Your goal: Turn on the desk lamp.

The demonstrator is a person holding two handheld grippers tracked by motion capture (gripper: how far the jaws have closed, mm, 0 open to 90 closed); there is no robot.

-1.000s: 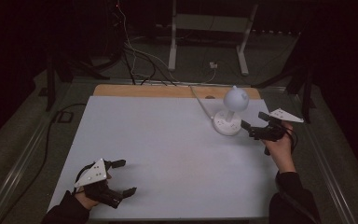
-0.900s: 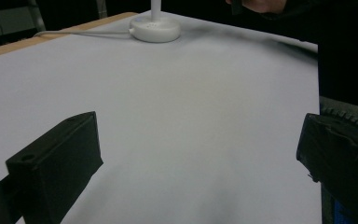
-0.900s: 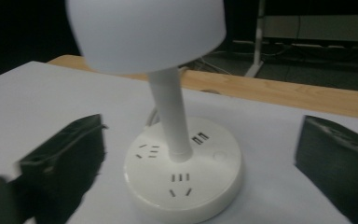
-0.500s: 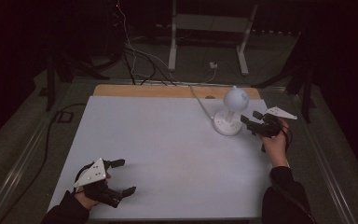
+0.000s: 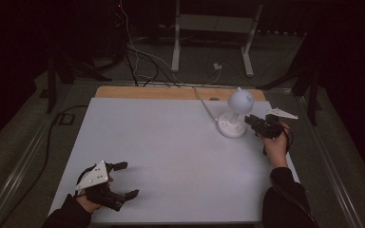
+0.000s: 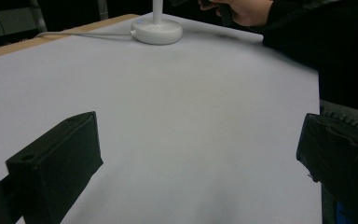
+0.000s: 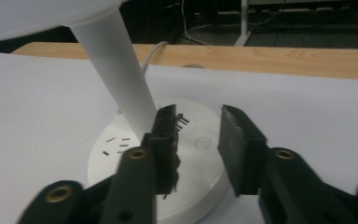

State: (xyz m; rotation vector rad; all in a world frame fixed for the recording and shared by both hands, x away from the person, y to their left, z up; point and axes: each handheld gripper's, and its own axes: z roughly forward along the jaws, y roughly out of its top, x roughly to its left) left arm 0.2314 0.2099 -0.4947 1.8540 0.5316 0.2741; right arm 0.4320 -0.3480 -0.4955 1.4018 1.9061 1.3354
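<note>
Where the white table (image 5: 171, 156) nears its far right corner, a small white lamp (image 5: 234, 118) stands on its round base (image 7: 168, 177), stem leaning, its cord (image 5: 204, 102) running back over a bare wooden strip (image 5: 161, 92). The right gripper (image 7: 198, 140) hovers over that base, jaws a narrow gap apart and holding nothing. The left gripper (image 5: 123, 180) rests near the table's front left corner, jaws spread wide and empty. Beyond the table, cables (image 5: 138, 52) trail across a dark floor past a metal stand (image 5: 214, 33).
</note>
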